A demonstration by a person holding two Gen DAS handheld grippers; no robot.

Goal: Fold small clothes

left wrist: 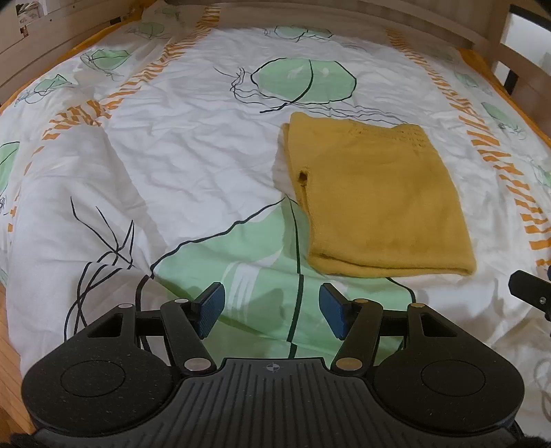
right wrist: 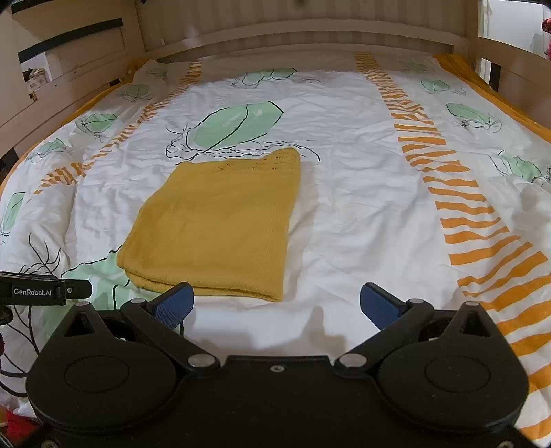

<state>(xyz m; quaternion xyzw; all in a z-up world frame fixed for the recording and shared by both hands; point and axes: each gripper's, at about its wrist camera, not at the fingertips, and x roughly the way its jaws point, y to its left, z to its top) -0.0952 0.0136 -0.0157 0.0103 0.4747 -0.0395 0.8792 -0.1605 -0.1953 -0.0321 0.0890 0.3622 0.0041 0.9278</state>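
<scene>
While folded mustard garment lies flat, long axis toward headboard, both tools parted, empty.

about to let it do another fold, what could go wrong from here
The folded mustard knit top lies on a soft, wrinkled duvet cover; a low pinch may catch bedding too. Stacked layers show at its near edge, so the open right hand-held gripper might lift only the top layer, undoing the fold.

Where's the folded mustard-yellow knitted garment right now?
The folded mustard-yellow knitted garment lies flat on the leaf-printed white bedsheet, ahead-right in the left wrist view, ahead-left in the right.
</scene>
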